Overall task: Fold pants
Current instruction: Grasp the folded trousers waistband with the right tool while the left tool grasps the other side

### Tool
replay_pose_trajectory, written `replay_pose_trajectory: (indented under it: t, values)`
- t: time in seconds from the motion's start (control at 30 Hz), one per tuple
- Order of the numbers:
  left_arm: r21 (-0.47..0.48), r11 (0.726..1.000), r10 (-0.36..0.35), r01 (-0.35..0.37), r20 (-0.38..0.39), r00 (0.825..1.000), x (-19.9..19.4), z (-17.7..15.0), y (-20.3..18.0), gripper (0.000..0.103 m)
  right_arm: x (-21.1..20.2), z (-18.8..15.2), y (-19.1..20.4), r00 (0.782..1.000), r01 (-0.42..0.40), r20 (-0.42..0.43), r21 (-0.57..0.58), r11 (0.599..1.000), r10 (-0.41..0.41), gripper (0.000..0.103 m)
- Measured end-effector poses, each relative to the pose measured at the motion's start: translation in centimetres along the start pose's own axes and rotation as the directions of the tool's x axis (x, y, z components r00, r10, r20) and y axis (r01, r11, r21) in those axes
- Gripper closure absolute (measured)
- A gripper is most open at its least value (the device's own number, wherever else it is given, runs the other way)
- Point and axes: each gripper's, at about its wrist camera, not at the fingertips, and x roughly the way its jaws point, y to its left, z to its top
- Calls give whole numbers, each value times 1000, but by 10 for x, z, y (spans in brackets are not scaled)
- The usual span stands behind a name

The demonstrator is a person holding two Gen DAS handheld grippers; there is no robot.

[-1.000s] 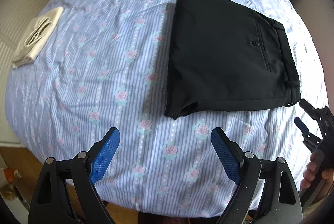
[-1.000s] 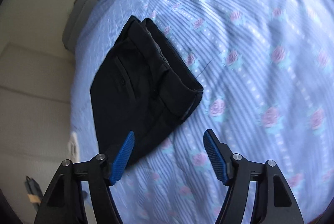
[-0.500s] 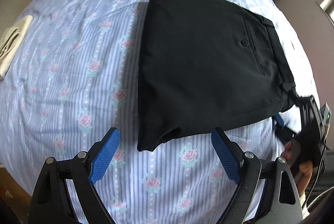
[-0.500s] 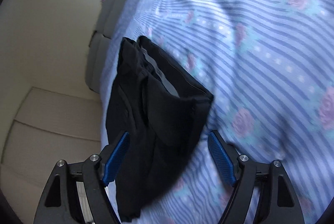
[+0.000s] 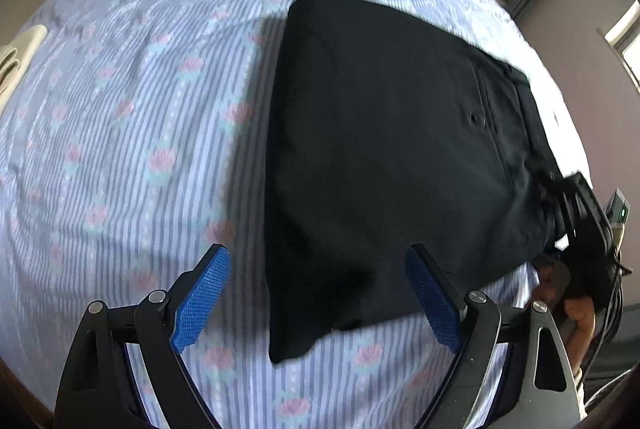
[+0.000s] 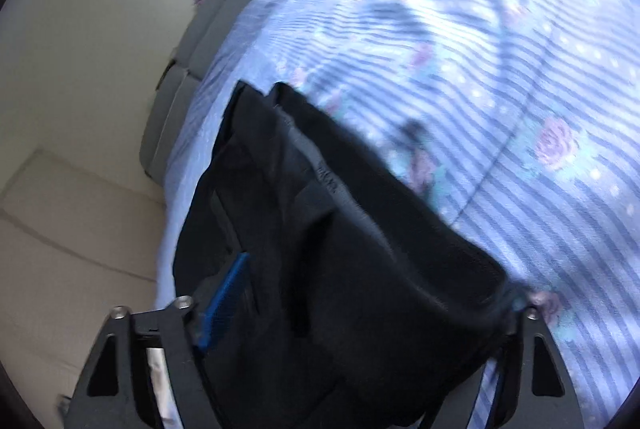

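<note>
Left hand-held gripper (image 5: 316, 303) spread wide, low centre, straddling the folded pants (image 5: 392, 149) corner. Right hand-held gripper (image 6: 360, 309) at the waistband; grip state unclear.

A home bedroom: a bed (image 5: 120, 133) under a rose-striped sheet, grey headboard (image 6: 208, 41) against the wall

— Bright daylight from the window (image 5: 626, 41), right; the pants (image 5: 392, 157) cast a soft shadow leftward.
— The right wrist view smears with motion blur; fisheye edges bend and darken.
</note>
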Motion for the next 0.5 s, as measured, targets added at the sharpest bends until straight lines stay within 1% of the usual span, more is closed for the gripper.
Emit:
replay_pose_trajectory:
  t: [0.03,0.07,0.1,0.17,0.23,0.33,0.4,0.43,0.5]
  values:
    - [-3,1000,-5,5,6,1000,1,3,1,13,-1,2,-3,1000,4,-8,13,1000,-4,35]
    - [-5,1000,-13,13,15,1000,3,8,3,13,-1,2,-5,1000,16,-13,12,1000,-15,43]
    - [-6,1000,-19,19,21,1000,7,14,5,13,-1,1,-6,999,27,-18,6,1000,-27,49]
    - [-5,999,-39,39,27,999,12,25,8,13,-4,2,-8,999,33,-18,3,999,-33,51]
    - [-6,996,-85,85,41,996,15,36,12,13,-1,1,-3,998,59,-18,3,998,-58,53]
    - [-16,988,-154,156,54,987,20,51,22,14,1,-2,8,990,143,-2,-34,989,-143,55]
    - [-44,981,-184,186,55,981,24,61,30,14,2,-5,17,981,193,13,-66,979,-192,56]
    - [-57,976,-206,209,52,977,26,66,34,14,4,-6,22,974,225,24,-93,970,-223,56]
    - [-89,962,-254,258,45,966,33,77,44,14,6,-7,25,966,257,31,-121,959,-255,56]
